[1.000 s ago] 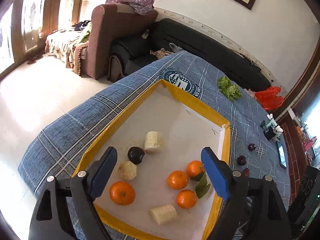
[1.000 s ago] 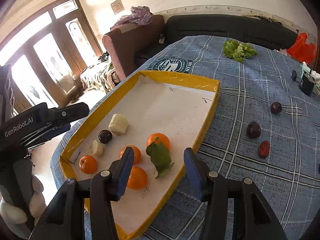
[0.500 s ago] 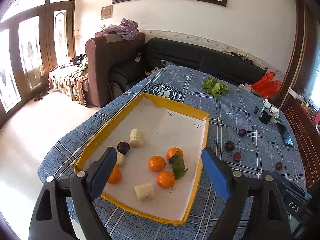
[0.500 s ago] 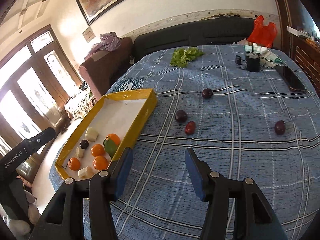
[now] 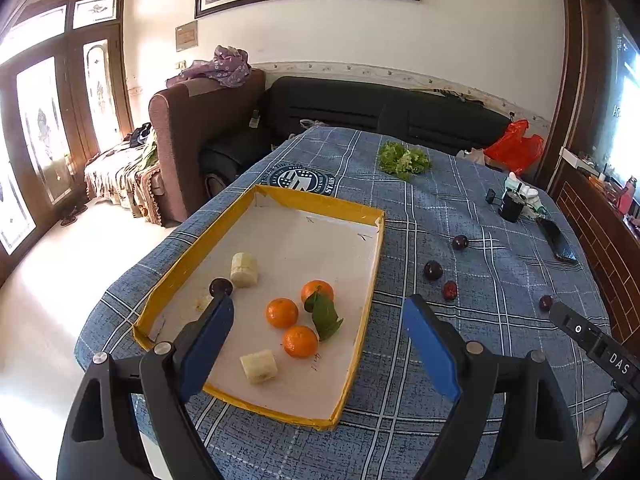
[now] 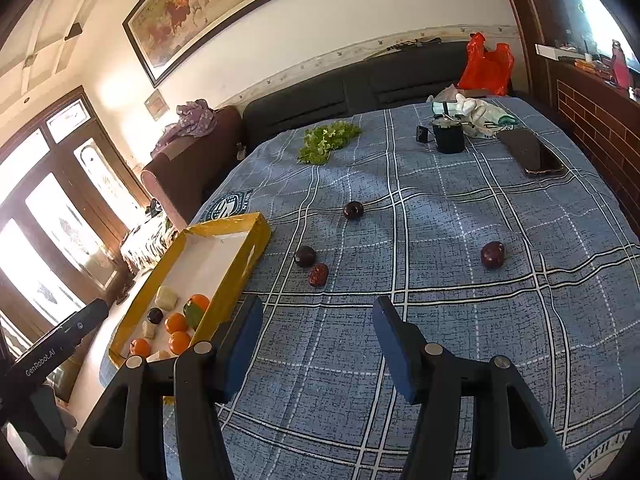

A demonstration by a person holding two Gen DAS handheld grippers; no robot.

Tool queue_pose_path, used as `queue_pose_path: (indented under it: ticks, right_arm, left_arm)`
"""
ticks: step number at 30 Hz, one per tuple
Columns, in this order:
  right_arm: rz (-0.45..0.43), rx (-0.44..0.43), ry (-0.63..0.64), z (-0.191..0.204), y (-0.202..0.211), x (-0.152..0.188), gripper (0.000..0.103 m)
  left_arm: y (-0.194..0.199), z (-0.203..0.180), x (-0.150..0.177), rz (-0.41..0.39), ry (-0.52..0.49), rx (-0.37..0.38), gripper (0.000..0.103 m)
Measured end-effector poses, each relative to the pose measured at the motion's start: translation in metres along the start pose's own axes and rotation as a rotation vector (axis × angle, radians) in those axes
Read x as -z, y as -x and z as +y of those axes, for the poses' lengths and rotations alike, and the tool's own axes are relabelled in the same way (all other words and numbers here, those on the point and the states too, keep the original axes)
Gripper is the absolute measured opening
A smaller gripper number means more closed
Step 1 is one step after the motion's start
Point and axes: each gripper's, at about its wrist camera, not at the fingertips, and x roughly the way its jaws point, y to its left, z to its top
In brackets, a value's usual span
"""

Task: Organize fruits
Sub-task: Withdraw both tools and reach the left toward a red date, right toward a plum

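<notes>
1. The yellow-rimmed tray [image 5: 362,322] lies on the blue plaid tablecloth [image 5: 460,208], its long axis running from the lower middle of the left wrist view up toward the upper left, the short near wall facing the camera.
2. On its white floor sit three mandarins [image 5: 282,313], one with a green leaf [image 5: 326,314], two pale banana pieces [image 5: 244,269] and a dark plum [image 5: 220,287] partly behind the left finger.
3. The right wrist view shows the tray [image 6: 256,240] at left, and four loose dark fruits on the cloth: a plum [image 6: 353,210] in the centre, another [image 6: 305,256] just beside a reddish fruit [image 6: 318,275], and a fourth [image 6: 492,255] well apart to the right.
4. That view also shows a fourth mandarin [image 6: 140,347] at the tray's near end, unseen in the left view.
5. The left gripper [image 5: 322,338] stands wide apart, holding nothing.
6. The right gripper [image 6: 318,330] is opening, with only cloth between its jaws.
</notes>
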Motion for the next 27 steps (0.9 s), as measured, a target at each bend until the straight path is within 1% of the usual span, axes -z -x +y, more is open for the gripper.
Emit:
queue_pose_path:
  ticks: [6, 8, 12, 16, 18, 21, 24, 26, 27]
  right_arm:
    - [0.003, 0.007, -0.02, -0.01, -0.001, -0.001, 0.063]
    - [0.006, 0.011, -0.024, -0.014, -0.003, -0.001, 0.063]
    - [0.001, 0.034, -0.037, -0.028, -0.004, -0.003, 0.063]
    - [-0.012, 0.105, -0.087, -0.063, 0.001, -0.009, 0.063]
    - [-0.015, 0.143, -0.115, -0.082, 0.004, -0.013, 0.063]
    - [-0.013, 0.199, -0.168, -0.114, 0.004, -0.02, 0.063]
    - [-0.013, 0.233, -0.203, -0.136, 0.001, -0.026, 0.063]
    - [-0.002, 0.258, -0.221, -0.149, -0.006, -0.029, 0.063]
    - [0.004, 0.26, -0.227, -0.153, -0.01, -0.031, 0.063]
  left_arm:
    - [-0.005, -0.007, 0.002, 0.013, -0.013, 0.006, 0.086]
    - [-0.008, -0.008, 0.003, 0.02, -0.014, 0.028, 0.086]
    - [-0.016, -0.005, 0.004, 0.051, 0.002, 0.124, 0.086]
    - [-0.026, -0.009, 0.008, 0.092, 0.009, 0.227, 0.084]
    - [-0.035, -0.014, 0.012, 0.125, 0.01, 0.267, 0.084]
    - [-0.054, -0.022, 0.018, 0.202, 0.04, 0.337, 0.084]
    - [-0.069, -0.029, 0.025, 0.255, 0.049, 0.378, 0.084]
    - [-0.074, -0.034, 0.026, 0.263, 0.035, 0.383, 0.084]
    - [-0.075, -0.037, 0.027, 0.261, 0.023, 0.391, 0.08]
